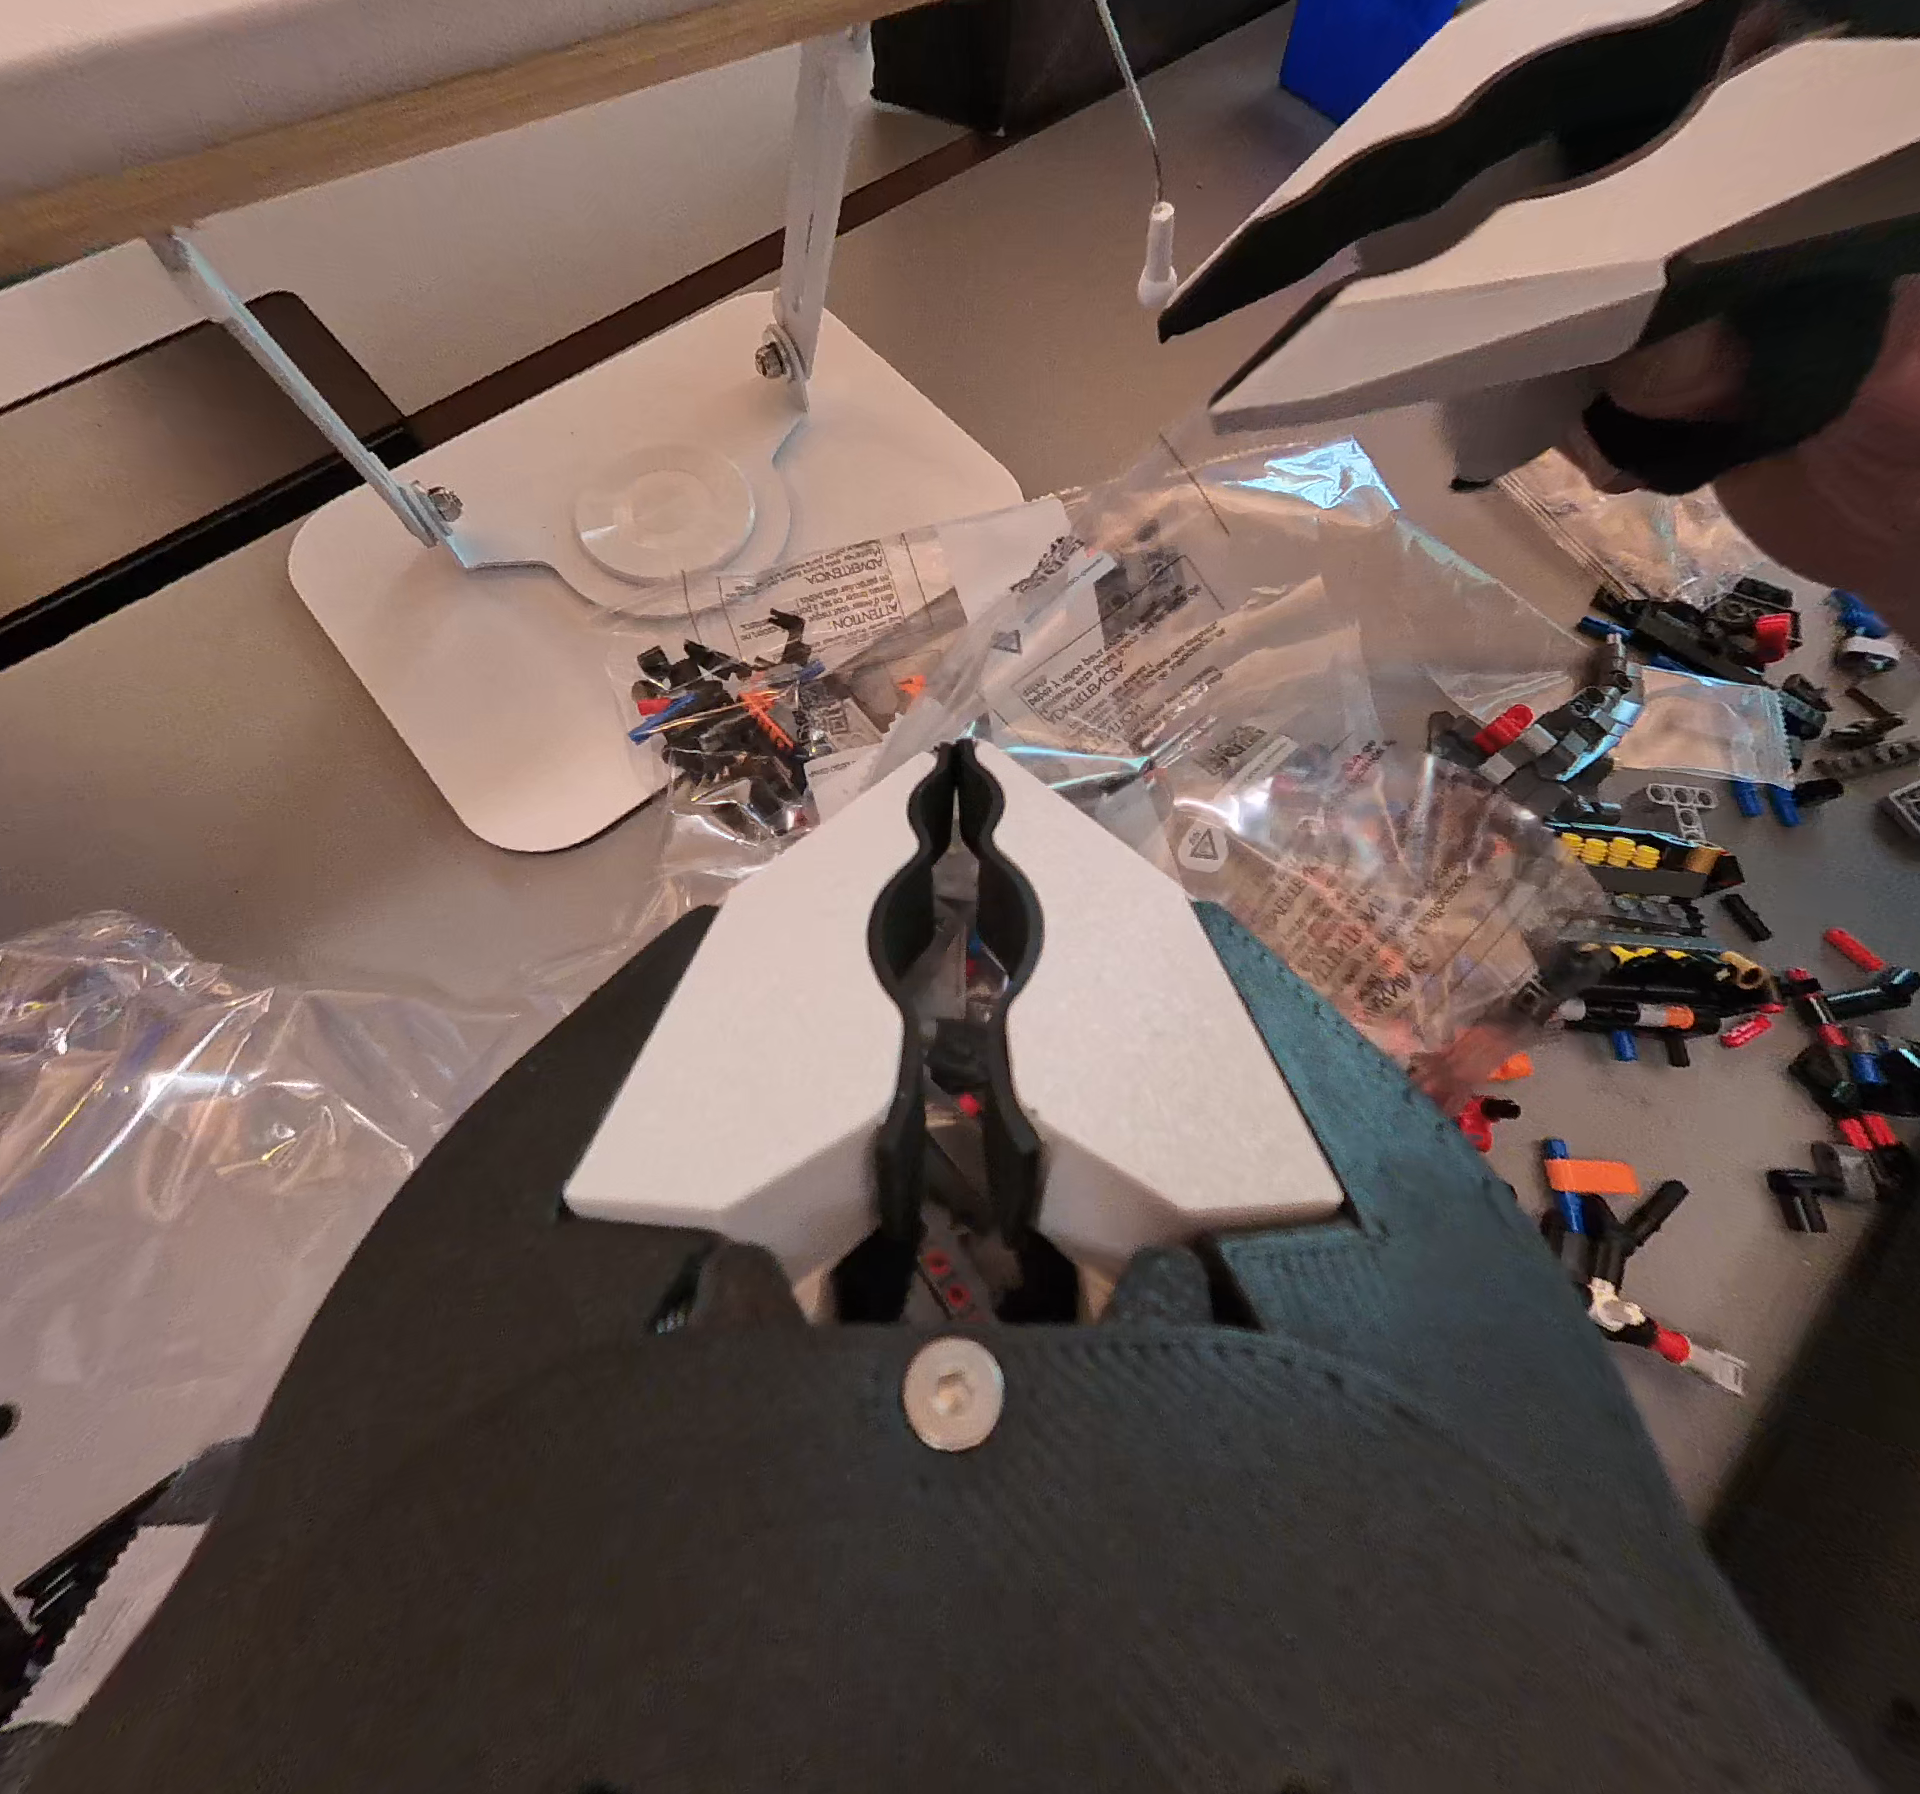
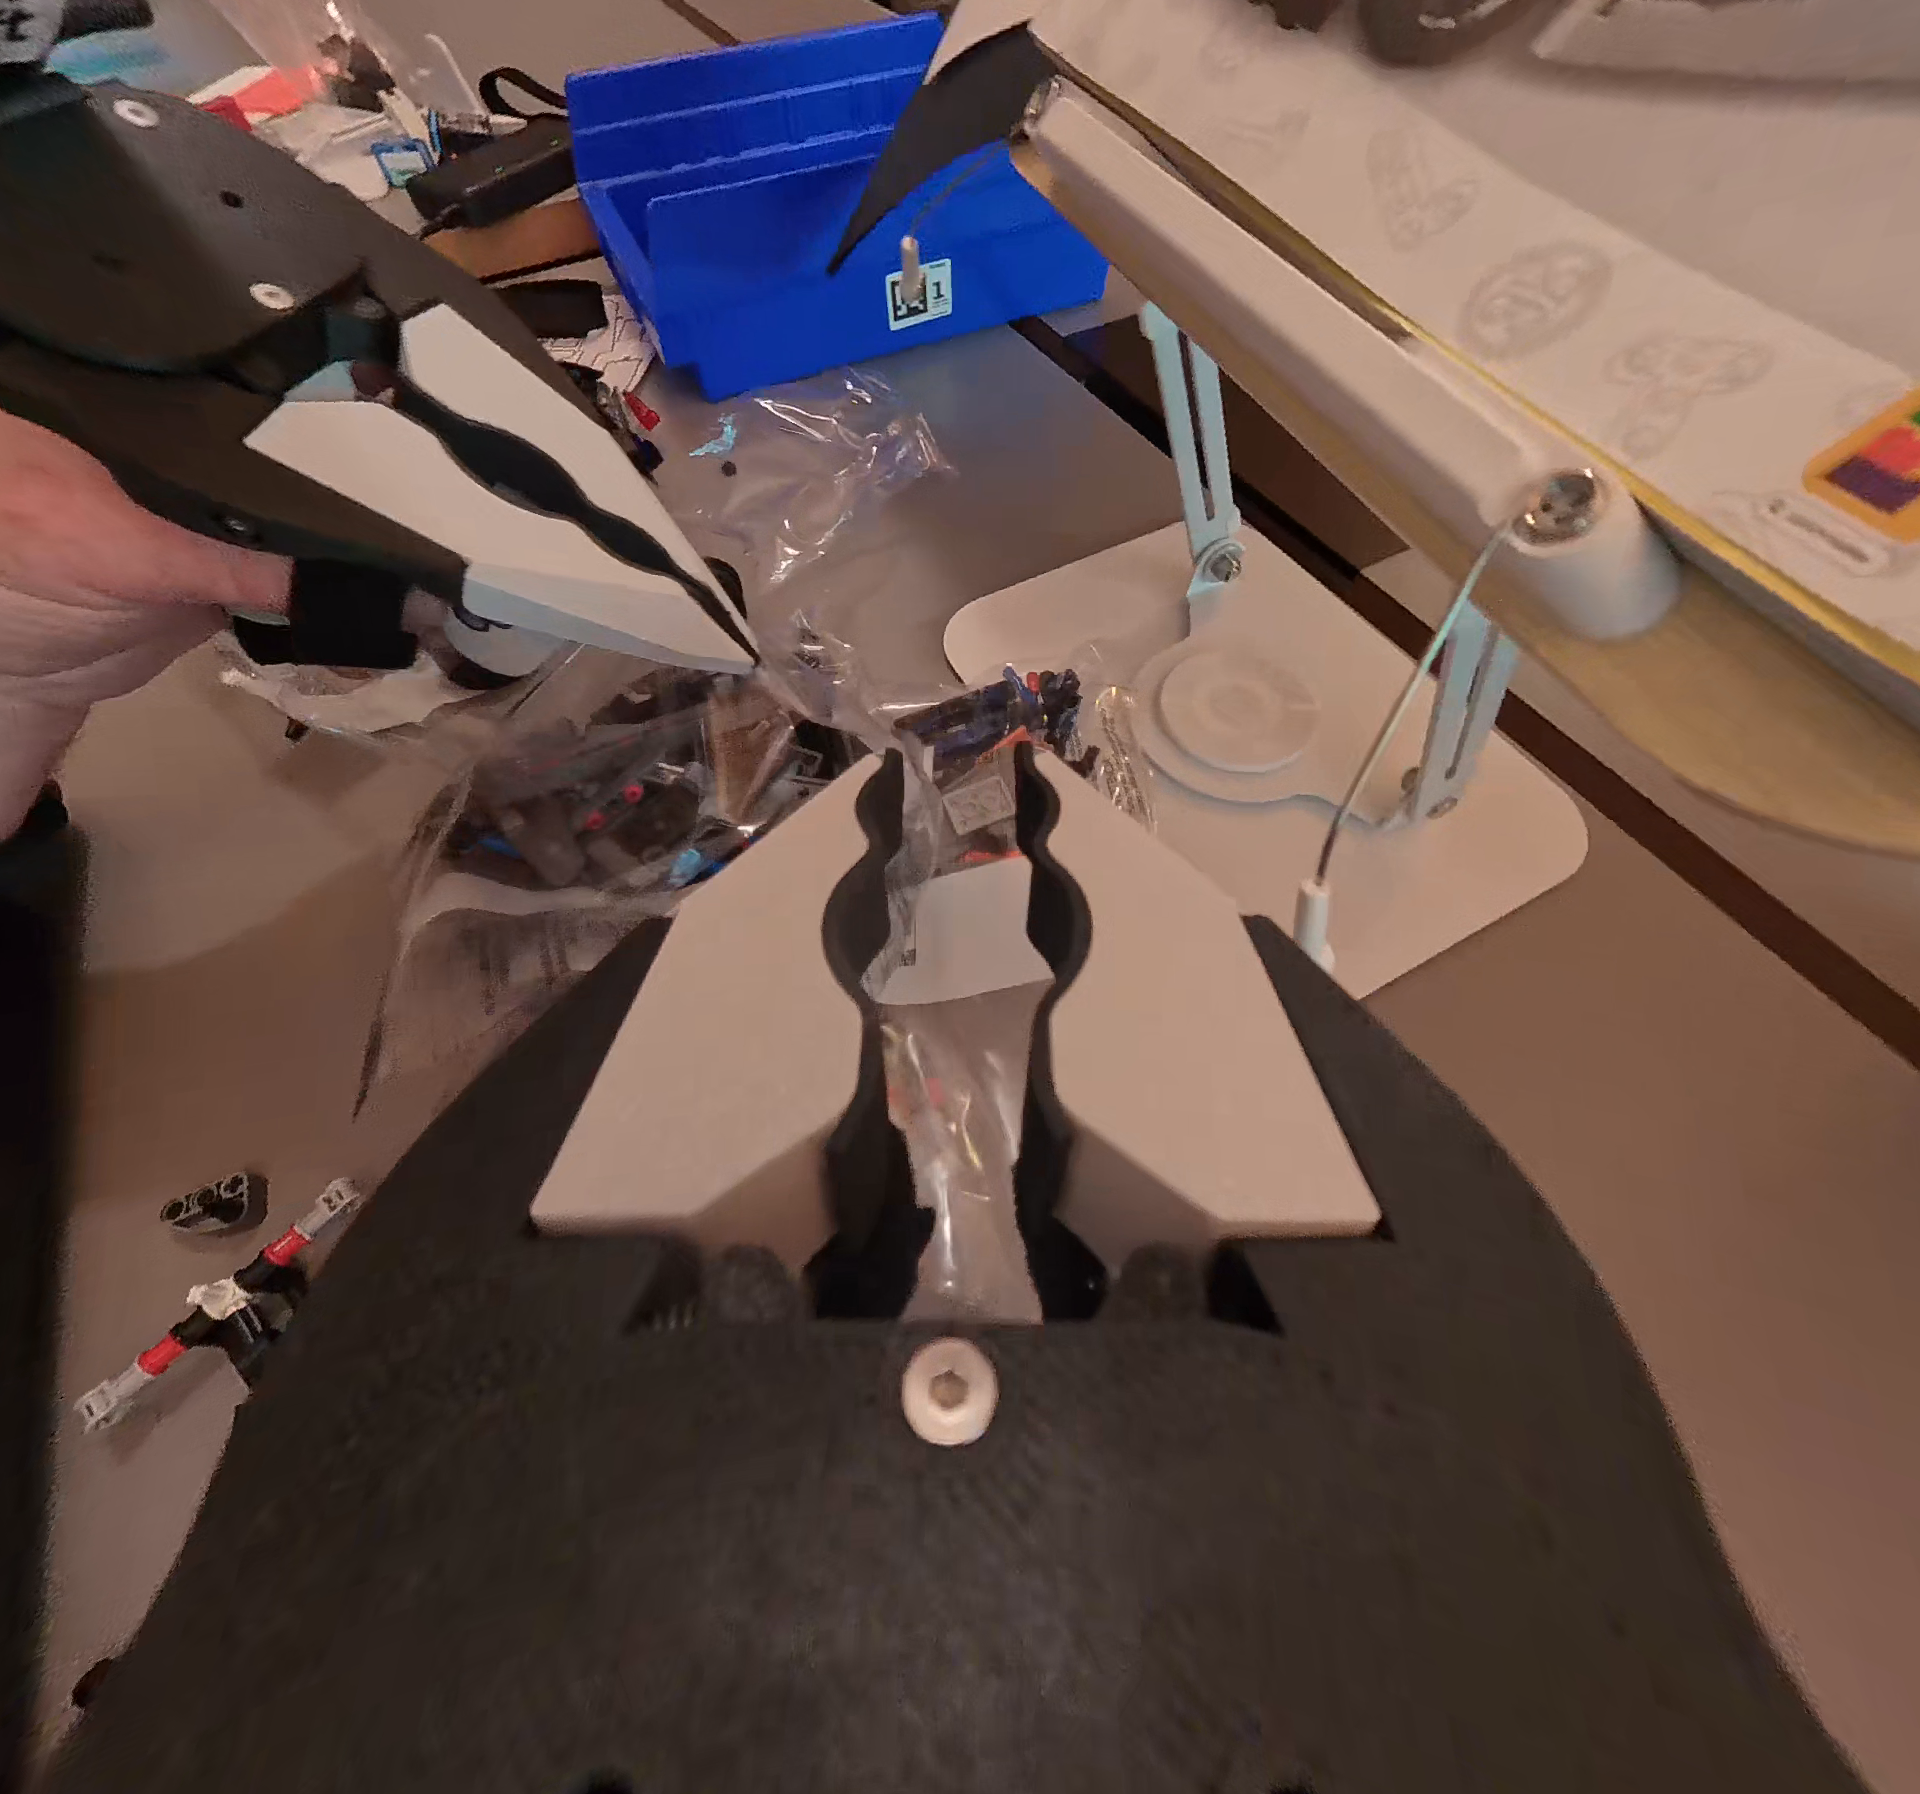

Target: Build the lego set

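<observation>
My left gripper (image 1: 956, 757) is shut on a corner of a large clear plastic bag (image 1: 1299, 705) of lego pieces; in the right wrist view its fingertips (image 2: 743, 648) pinch the stretched plastic. A small bag of black, blue and orange pieces (image 1: 727, 716) lies against the white stand base. My right gripper (image 2: 956, 773) is open, and that small bag (image 2: 987, 736) shows through the gap between its fingers. In the left wrist view the right gripper (image 1: 1195, 362) hovers above the bags, apart from them. Loose pieces and a black-grey partial build (image 1: 1558, 736) lie to the right.
A white stand base (image 1: 436, 622) with two struts carries a tilted wooden board with a booklet (image 2: 1558, 238). A cord with a white tip (image 1: 1155, 258) hangs from it. A blue bin (image 2: 790, 186) stands behind. A crumpled bag (image 1: 156, 1069) lies left. Loose axle pieces (image 2: 218, 1297) lie near. The left gripper's tips are roughly 9 cm from the right gripper's.
</observation>
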`<state>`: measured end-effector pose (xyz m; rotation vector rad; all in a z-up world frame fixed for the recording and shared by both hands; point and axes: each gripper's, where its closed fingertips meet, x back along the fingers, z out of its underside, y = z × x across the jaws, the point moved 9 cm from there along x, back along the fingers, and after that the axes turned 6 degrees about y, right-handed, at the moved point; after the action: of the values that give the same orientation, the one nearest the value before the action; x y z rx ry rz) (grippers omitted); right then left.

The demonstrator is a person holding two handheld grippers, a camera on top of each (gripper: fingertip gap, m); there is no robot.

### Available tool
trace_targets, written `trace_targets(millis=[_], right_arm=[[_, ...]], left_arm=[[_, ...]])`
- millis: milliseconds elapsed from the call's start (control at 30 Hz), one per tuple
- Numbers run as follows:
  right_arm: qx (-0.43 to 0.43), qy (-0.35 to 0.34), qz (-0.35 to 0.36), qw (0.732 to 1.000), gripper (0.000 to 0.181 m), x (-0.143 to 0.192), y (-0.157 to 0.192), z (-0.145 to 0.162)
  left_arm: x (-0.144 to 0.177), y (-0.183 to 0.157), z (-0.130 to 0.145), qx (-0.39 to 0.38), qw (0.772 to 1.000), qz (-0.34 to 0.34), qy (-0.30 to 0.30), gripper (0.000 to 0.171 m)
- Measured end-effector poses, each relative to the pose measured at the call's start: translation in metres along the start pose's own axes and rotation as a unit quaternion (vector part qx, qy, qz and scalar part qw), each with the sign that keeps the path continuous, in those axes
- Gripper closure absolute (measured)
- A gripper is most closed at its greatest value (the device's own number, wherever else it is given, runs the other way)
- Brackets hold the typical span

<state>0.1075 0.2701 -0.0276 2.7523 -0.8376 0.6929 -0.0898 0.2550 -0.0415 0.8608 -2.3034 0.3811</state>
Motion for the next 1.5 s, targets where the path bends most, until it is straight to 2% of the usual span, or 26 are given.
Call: trace_targets(millis=[167, 267, 400, 467, 567, 667, 800, 900, 1033, 1200, 1333, 1400, 1500], right_arm=[[-0.045, 0.02, -0.002, 0.999, 0.162, -0.005, -0.013, 0.011], [-0.069, 0.077, -0.019, 0.994, 0.153, -0.019, -0.016, 0.024], [-0.068, 0.166, -0.057, 0.982, 0.152, -0.042, -0.009, 0.043], [-0.057, 0.182, -0.067, 0.979, 0.15, -0.048, -0.003, 0.045], [-0.043, 0.187, -0.089, 0.977, 0.16, -0.051, 0.005, 0.044], [-0.025, 0.176, -0.111, 0.978, 0.181, -0.051, 0.012, 0.043], [-0.024, 0.156, -0.13, 0.979, 0.181, -0.047, 0.017, 0.037], [-0.024, 0.148, -0.141, 0.978, 0.181, -0.046, 0.02, 0.035], [-0.01, 0.14, -0.157, 0.978, 0.181, -0.044, 0.026, 0.032], [-0.021, 0.094, -0.144, 0.985, 0.18, -0.034, 0.02, 0.023], [-0.06, 0.045, -0.123, 0.99, 0.167, -0.023, 0.004, 0.018], [-0.075, 0.047, -0.121, 0.989, 0.161, -0.025, -0.001, 0.02], [-0.068, 0.052, -0.11, 0.99, 0.162, -0.029, -0.001, 0.022]], left_arm=[[0.008, 0.006, -0.002, 0.013, 1.0, -0.006, -0.025, 0.171], [0.013, 0.012, 0.0, 0.027, 0.999, -0.011, -0.034, 0.171], [0.02, 0.016, 0.001, 0.041, 0.998, -0.006, -0.054, 0.171], [0.019, 0.012, 0.0, 0.03, 0.998, 0.015, -0.056, 0.171], [0.01, 0.004, -0.001, 0.01, 0.999, 0.032, -0.039, 0.145], [-0.002, -0.005, -0.002, -0.021, 0.999, 0.026, -0.012, 0.126], [-0.009, -0.012, -0.002, -0.035, 0.999, 0.042, -0.003, 0.118], [-0.017, -0.013, 0.0, -0.04, 0.999, 0.032, 0.017, 0.125], [-0.02, -0.013, 0.002, -0.061, 0.998, 0.012, 0.03, 0.171], [-0.011, -0.004, 0.001, -0.044, 0.999, 0.01, 0.008, 0.171], [0.006, 0.01, 0.001, -0.002, 0.999, 0.024, -0.038, 0.171], [0.014, 0.016, 0.001, 0.025, 0.996, 0.04, -0.072, 0.171], [0.022, 0.025, 0.003, 0.045, 0.994, 0.031, -0.094, 0.171]])
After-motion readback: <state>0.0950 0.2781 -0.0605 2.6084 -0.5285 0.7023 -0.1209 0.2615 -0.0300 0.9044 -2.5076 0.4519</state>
